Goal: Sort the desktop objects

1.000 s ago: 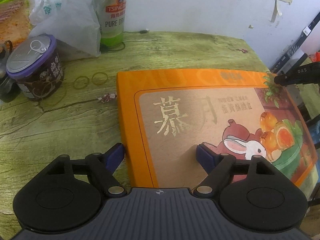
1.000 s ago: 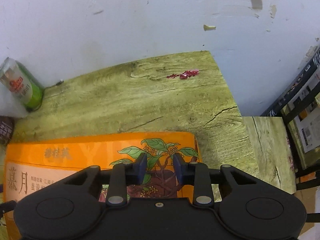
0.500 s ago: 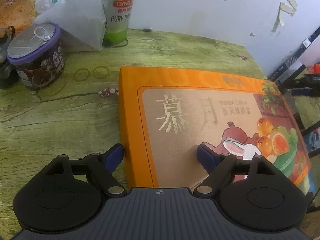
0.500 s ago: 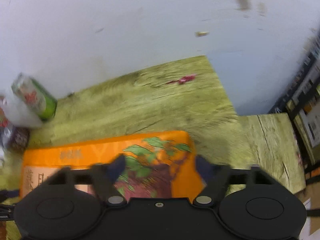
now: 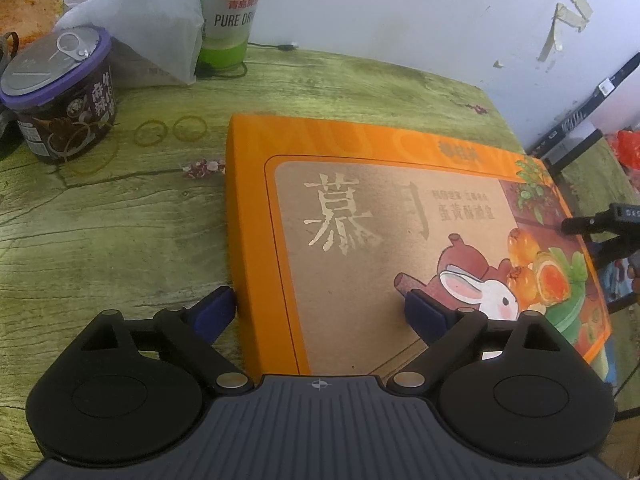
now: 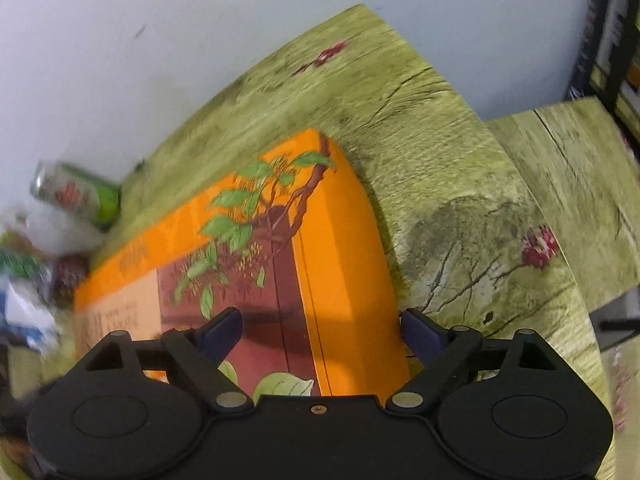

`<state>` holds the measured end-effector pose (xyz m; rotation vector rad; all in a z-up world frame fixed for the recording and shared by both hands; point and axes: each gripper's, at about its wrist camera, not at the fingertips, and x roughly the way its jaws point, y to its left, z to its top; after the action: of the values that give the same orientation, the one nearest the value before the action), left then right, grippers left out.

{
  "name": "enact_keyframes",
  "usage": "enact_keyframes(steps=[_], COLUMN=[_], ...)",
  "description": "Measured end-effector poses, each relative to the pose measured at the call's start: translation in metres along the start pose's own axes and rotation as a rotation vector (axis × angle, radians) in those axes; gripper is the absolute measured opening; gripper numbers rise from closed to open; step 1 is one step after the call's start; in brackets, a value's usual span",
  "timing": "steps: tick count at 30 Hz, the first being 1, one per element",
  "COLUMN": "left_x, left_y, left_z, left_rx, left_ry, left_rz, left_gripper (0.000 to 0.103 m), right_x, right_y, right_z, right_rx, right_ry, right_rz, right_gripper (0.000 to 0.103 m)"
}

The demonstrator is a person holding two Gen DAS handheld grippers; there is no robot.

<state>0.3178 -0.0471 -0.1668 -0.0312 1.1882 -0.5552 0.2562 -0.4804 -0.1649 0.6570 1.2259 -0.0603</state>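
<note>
A flat orange mooncake gift box (image 5: 380, 208) with a rabbit picture lies on the green wood-grain table (image 5: 100, 232). My left gripper (image 5: 320, 312) is open and straddles the box's near left corner, one finger beside the left edge, the other over the lid. My right gripper (image 6: 320, 330) is open and straddles the box's right end (image 6: 340, 240), one finger over the lid, the other just off the right edge. The right gripper also shows at the far right of the left wrist view (image 5: 600, 224).
At the table's back left stand a purple-lidded can (image 5: 60, 92), a white plastic bag (image 5: 148, 20) and a green Tsingtao beer can (image 5: 232, 16). Rubber bands (image 5: 168, 132) lie near them. A white wall is behind. A black shelf (image 5: 580, 116) stands to the right.
My right gripper went from nearly shut to wide open, tilted, and moved down along the box's right end. My left gripper stayed open at the box's left corner as its view shifted slightly.
</note>
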Motion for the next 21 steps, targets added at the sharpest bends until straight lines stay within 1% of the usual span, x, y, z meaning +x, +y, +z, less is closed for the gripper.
enact_keyframes(steps=[5,10,15,21], left_x=[-0.005,-0.008,-0.005,0.004], left_y=[0.001,0.002,0.005,0.005], left_z=[-0.009,-0.014,-0.003,0.013], left_rx=[-0.034,-0.087,-0.111,-0.103], left_ry=[-0.007,-0.025,-0.044,-0.065], left_rz=[0.011,0.040,0.060,0.069], left_gripper=[0.092,0.091,0.092,0.092], right_x=[0.007,0.018,0.025,0.023], right_y=[0.007,0.019,0.024,0.019], right_z=[0.008,0.019,0.026,0.028], right_rx=[-0.033,-0.066,-0.069,-0.040], right_ry=[-0.006,-0.019,-0.016,-0.030], right_rz=[-0.001,-0.004,0.001,0.002], right_gripper=[0.087,0.087,0.087,0.087])
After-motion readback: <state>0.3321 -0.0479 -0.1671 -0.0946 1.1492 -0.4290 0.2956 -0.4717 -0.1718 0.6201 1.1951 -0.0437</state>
